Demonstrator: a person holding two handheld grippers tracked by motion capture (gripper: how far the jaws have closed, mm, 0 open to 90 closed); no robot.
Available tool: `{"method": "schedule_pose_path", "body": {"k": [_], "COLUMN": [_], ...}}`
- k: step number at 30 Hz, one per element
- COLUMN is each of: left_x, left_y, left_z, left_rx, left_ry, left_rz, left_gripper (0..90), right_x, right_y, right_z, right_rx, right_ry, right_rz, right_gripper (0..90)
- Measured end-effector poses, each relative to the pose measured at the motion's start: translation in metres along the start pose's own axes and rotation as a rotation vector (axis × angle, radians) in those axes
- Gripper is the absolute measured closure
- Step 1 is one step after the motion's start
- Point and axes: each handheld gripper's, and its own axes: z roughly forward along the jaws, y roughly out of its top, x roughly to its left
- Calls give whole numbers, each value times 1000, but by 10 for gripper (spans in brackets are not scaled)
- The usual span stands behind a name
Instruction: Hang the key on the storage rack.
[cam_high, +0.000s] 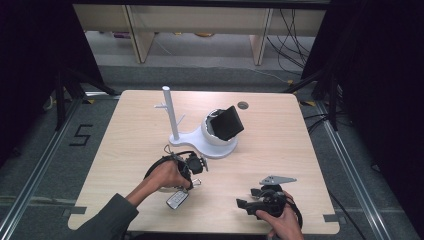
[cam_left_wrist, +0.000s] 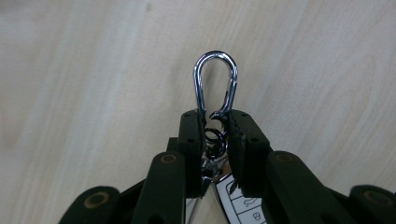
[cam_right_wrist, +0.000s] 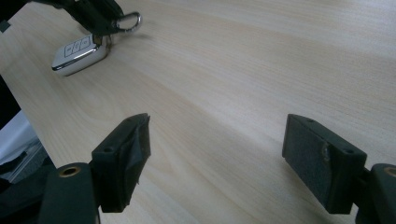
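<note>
A silver key fob lies on the pale wooden table, joined by small rings to a chrome carabiner. My left gripper is shut on the carabiner's lower end, and the loop sticks out past the jaw tips. In the high view the left gripper is at front centre-left, just above the fob. My right gripper stands open over bare wood with nothing between its pads; in the high view the right gripper is at the front right. The fob and carabiner lie farther off in the right gripper view.
A white stand with a tall pegged post sits at the table's centre. Its cup holds a black square object. A round cable hole is near the back edge. Dark curtains flank the table.
</note>
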Motion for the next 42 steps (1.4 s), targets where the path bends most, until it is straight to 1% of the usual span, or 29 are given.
{"method": "schedule_pose_path", "body": {"k": [3,4,6,8,12,14,15,16,17,18,21,22,25,26,27,28,29,31,32,33,34,35,36,37,38,39,40,41,42], "left_x": [6,6,11,14,18,21,21,22,23,24,28,31,34,37,37,41,43,45,47,50,50,53,53,55,57,61,61,66,66], "left_y": [-6,-6,-12,-16,-20,-25,-25,-26,-28,-28,-32,-35,-37,-40,-40,-42,-43,-44,-45,-47,-47,-49,-49,-50,-51,-54,-54,-57,-57], "left_z": [-9,-9,-18,-25,-34,-46,-46,-50,-54,-57,-69,-75,-81,-88,-88,-96,-99,-102,-105,-112,-112,-118,-118,-122,-126,-134,-134,-143,-143], "left_rx": [-23,-23,-27,-33,-41,-50,-50,-54,-53,-60,-74,-81,-88,-104,-104,-106,-108,-103,-108,-109,-109,-116,-116,-117,-125,-130,-130,-140,-140], "left_ry": [2,2,14,15,32,46,46,56,56,64,79,84,96,107,107,108,115,116,123,125,125,137,137,135,147,150,150,163,163], "left_rz": [-22,-22,-40,-56,-63,-71,-71,-74,-74,-77,-89,-104,-110,-126,-126,-138,-142,-148,-153,-161,-161,-175,-175,-178,-188,-207,-207,-232,-232], "left_gripper": [751,751,751,751,751,751,751,751,752,751,752,751,751,751,751,751,751,752,752,751,751,752,752,752,752,751,751,751,752], "right_x": [1,-1,-1,-1,-1,-1,-3,-3,-3,-2,-2,-1,-2,-2,-2,-1,-1,-2,-2,-1,-1,-2,-2,-2,-3,-1,-2,-2,-2], "right_y": [0,0,0,0,0,-1,0,0,0,-1,-1,-1,-1,-1,-1,-1,-1,-2,-1,-1,-1,-2,-2,-1,-1,-2,-2,-1,-1], "right_z": [0,-1,-1,0,0,0,0,0,0,1,2,2,1,1,1,2,2,3,2,1,1,3,3,2,2,2,3,2,2], "right_rx": [6,4,4,3,5,8,-2,-2,-1,4,9,7,7,8,8,5,6,1,7,10,10,3,3,10,7,16,8,13,13], "right_ry": [-1,-10,-17,-7,-3,-5,-14,-14,-13,0,6,13,4,-7,-7,15,-6,12,-14,-13,-13,11,11,-15,-16,-4,10,-3,-3], "right_rz": [21,7,7,7,12,24,-14,-14,-11,14,21,25,16,5,5,25,20,18,11,21,21,21,21,21,7,28,23,12,12], "right_gripper": [242,242,242,242,242,242,242,242,242,243,243,243,243,244,244,244,244,244,244,244,244,244,244,244,244,245,244,244,244]}}
